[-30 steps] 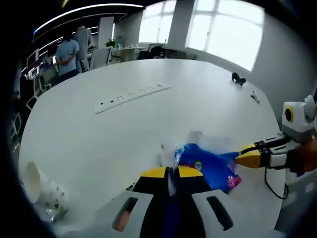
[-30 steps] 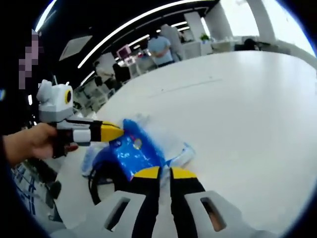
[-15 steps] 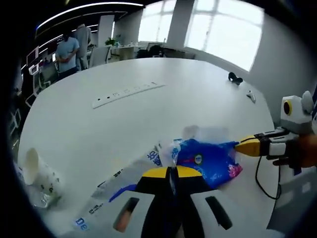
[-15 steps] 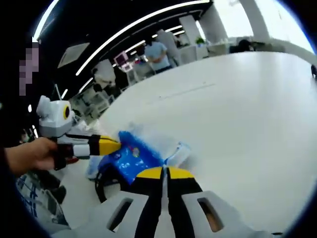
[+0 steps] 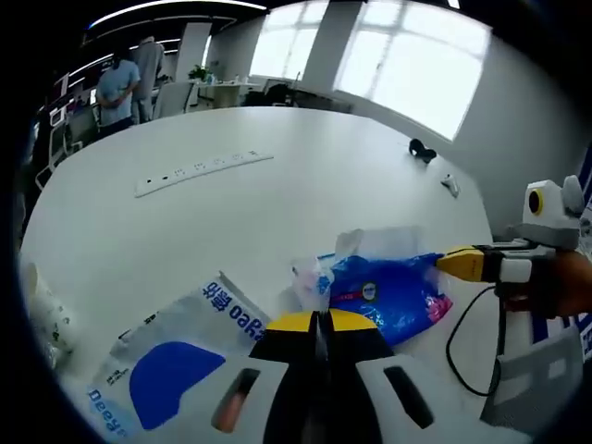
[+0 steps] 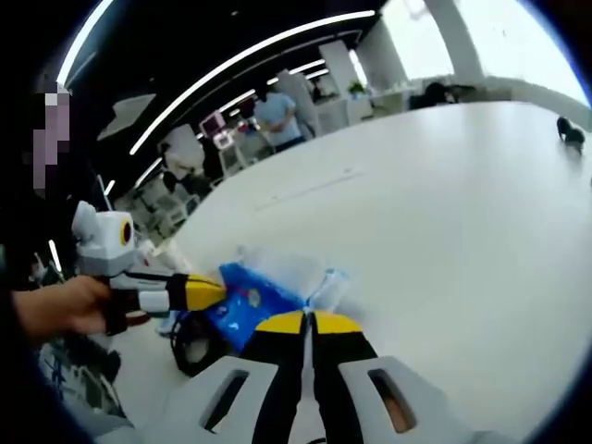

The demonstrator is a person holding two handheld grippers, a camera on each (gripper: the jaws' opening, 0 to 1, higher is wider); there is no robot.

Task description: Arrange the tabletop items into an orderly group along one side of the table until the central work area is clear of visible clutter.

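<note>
A crinkled blue plastic bag point(image 5: 388, 294) with a clear top hangs stretched between both grippers over the white table point(image 5: 277, 213). My left gripper point(image 5: 319, 321) is shut on the bag's clear, whitish end. The right gripper point(image 5: 455, 264) comes in from the right, shut on the opposite corner. In the right gripper view the same bag point(image 6: 248, 298) lies just ahead of my right gripper point(image 6: 308, 322), whose jaws are pressed together on its edge. The left gripper point(image 6: 205, 292), held by a hand, pinches the far side.
A flat white-and-blue packet point(image 5: 176, 363) lies below left of the bag, and a paper cup point(image 5: 42, 314) lies at the left edge. A power strip point(image 5: 203, 168) sits mid-table, with small dark items point(image 5: 421, 148) at the far side. A black cable point(image 5: 467, 356) loops nearby. People stand beyond the table.
Both grippers keep their hold on the blue bag. The left view has drawn back, bringing the white-and-blue packet into sight. The paper cup now sits at that view's left edge.
</note>
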